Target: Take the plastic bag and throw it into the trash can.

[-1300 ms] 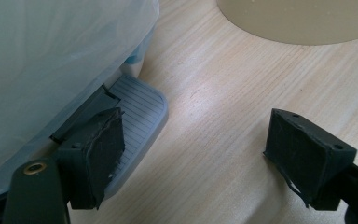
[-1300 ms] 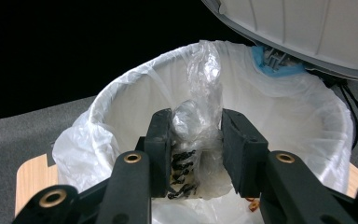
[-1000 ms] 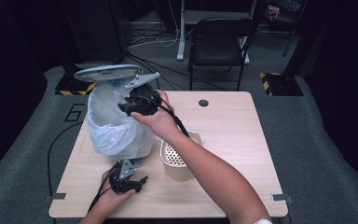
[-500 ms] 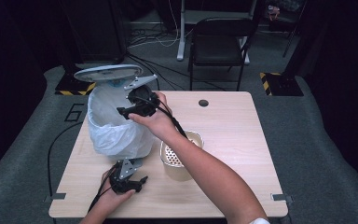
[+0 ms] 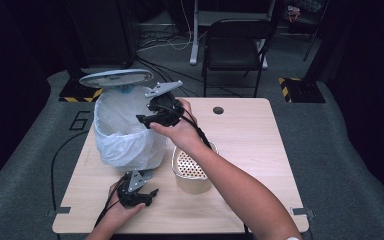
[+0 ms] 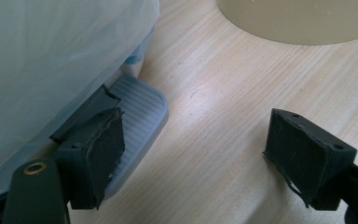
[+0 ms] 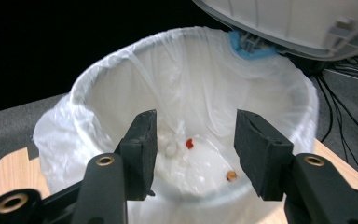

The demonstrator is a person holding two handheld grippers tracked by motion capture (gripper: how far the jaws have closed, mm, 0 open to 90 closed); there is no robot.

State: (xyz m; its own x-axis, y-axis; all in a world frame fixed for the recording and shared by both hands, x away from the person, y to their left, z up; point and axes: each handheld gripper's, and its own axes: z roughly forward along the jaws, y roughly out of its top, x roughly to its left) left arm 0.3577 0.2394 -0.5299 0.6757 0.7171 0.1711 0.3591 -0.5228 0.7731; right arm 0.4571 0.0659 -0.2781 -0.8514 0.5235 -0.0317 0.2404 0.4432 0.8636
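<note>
Two grippers work a pedal bin lined with a thin white bag. The right gripper hangs over the bin's mouth, its jaws parted and empty after widening and easing back in; small scraps lie below them. The left gripper, jaws wide apart, has one pad on the ribbed grey pedal. The film looks slippery, soft and easily torn; the stiff plastic pedal is likely the safest contact. A perforated beige cup stands just beside the right forearm.
</note>
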